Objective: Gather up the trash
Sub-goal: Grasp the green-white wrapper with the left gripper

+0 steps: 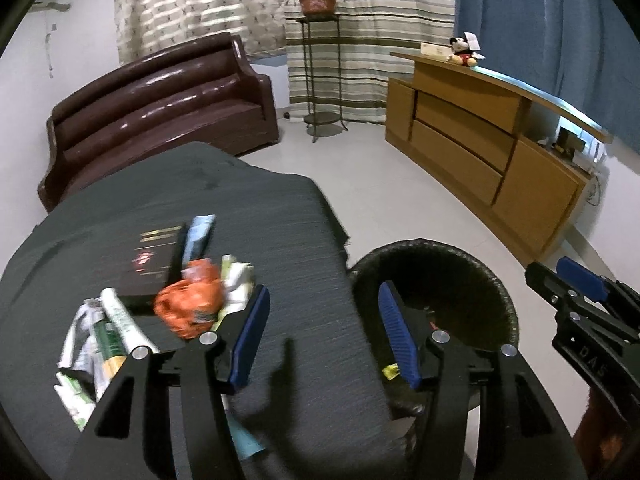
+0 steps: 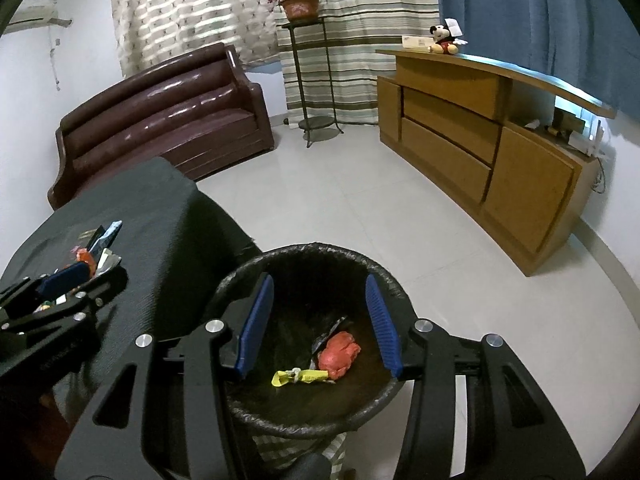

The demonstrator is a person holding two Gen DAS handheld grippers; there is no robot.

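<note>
Right hand-held gripper (image 2: 318,326) hangs over the bin (image 2: 256,264), jaws apart and empty, so drops land inside. Left hand-held gripper (image 1: 324,332), also apart and empty; wrappers (image 1: 188,308) just left on desk (image 1: 280,220).

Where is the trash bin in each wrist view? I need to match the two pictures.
Left wrist view: the black-lined trash bin sits lower right of centre, beside the dark table's right edge, partly behind the left gripper's right finger.
Right wrist view: the same bin fills the lower centre, seen between the right gripper's fingers, with a red crumpled wrapper and a yellow wrapper inside.
Shared landmark: the brown sofa, upper left in both.
</note>
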